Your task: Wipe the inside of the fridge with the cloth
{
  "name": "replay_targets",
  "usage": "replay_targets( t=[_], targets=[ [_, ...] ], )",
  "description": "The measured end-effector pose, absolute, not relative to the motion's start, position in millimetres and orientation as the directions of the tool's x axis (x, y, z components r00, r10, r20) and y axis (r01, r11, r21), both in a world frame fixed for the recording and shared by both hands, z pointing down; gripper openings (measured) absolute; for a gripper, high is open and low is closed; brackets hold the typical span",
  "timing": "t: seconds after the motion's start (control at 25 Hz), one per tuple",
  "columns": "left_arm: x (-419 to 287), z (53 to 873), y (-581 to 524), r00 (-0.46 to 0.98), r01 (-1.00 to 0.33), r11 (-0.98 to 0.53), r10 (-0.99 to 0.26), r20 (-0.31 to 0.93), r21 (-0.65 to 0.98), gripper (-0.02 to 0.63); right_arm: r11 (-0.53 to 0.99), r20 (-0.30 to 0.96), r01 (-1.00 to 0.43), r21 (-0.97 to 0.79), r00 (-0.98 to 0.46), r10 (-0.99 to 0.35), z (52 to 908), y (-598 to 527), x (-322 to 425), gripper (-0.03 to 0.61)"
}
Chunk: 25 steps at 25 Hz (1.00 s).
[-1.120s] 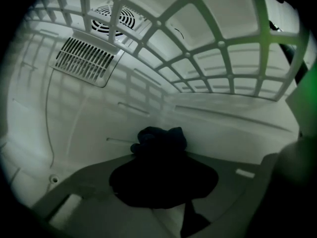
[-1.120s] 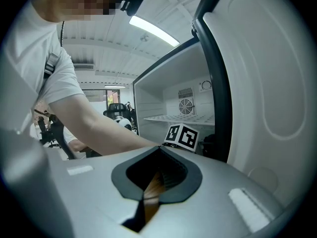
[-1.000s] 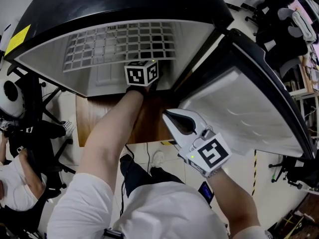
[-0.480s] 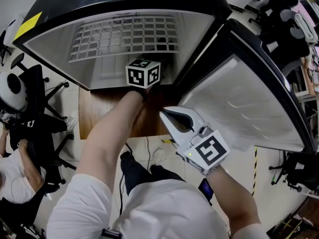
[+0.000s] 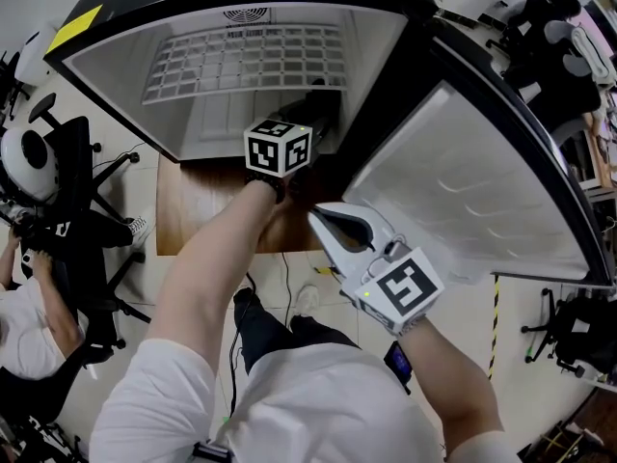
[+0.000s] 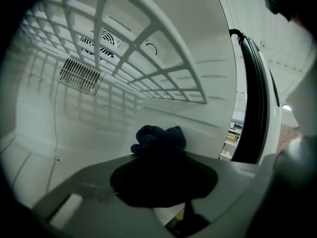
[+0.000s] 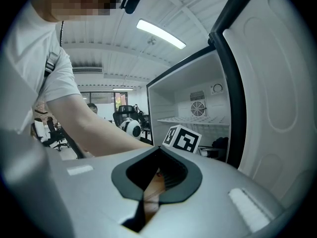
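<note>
The left hand-held gripper [image 6: 163,180], inside the fridge [image 5: 120,114], clenches a bunched dark cloth [image 6: 159,140] at its tips, below the wire shelf [image 6: 148,58]. Wiping seems under way; next, press cloth against wall [image 6: 74,133]. The right hand-held gripper [image 5: 324,222] hangs closed, empty.

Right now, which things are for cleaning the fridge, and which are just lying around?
For the job: fridge, cloth, left tool gripping the cloth.
Just lying about: chair, right tool, shut and empty, outside the fridge.
</note>
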<state>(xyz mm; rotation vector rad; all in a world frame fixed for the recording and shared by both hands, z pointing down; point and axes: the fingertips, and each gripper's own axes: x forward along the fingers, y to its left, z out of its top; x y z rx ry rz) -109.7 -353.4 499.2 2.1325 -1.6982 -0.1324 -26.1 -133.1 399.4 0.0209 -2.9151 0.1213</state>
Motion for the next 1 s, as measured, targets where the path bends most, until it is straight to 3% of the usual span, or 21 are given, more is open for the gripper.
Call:
replay_targets(
  t=[0.76,1.0],
  targets=[
    [-75.4,493.5,-308.1,0.296,-0.894,-0.209,-0.939,0.173,0.395,0.12,0.998,0.205,0.017,-0.055,-0.978,0.028,388.0,-102.5,-9.4,0.002],
    [-83.6,491.9,-290.6,0.277,-0.906,-0.191,-0.943,0.187,0.379,0.123,0.998,0.231,-0.044,-0.047,-0.973,-0.032,384.2,-114.5,-1.2,0.002]
  ],
)
